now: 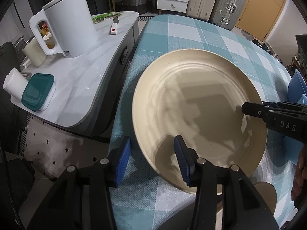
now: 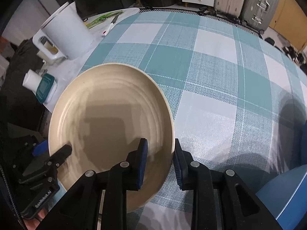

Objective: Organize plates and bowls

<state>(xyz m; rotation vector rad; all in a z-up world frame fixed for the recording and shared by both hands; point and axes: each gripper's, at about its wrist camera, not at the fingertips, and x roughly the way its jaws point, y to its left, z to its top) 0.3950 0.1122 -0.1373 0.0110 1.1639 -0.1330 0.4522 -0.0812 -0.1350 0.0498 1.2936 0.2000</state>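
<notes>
The left gripper (image 1: 152, 161) is standing with its jaws spread, straddling the near-left rim of the cream plate (image 1: 199, 115): one blue pad is sitting outside over the cloth, the other inside over the plate's well, and neither is pressing on the rim. The right gripper (image 2: 160, 163) is doing the same at the opposite edge, its jaws spread either side of the rim with a gap showing on both sides, so nothing is being pinched by either.

The plate is lying flat on the worktop (image 2: 211, 67), on its blue-and-white checked cloth, close to the edge nearest the white side table (image 1: 80, 88), where a white kettle (image 1: 71, 25) and a teal-lidded box (image 1: 37, 92) are standing well clear of it. A blue bowl (image 2: 284, 197) is showing at the right margin, near the plate but apart from it.

The plate is looking rigid and glazed, with a smooth raised rim and shallow ridged rings inside, so it is likely slippery under the pads and breakable if dropped; its weight is probably moderate. The rim is the only sensible hold: a pinch across the lip, one pad under and one over, from both sides at once, would be keeping it level. The cloth is offering little room beneath the lip, so tilting an edge up first may be needed.
</notes>
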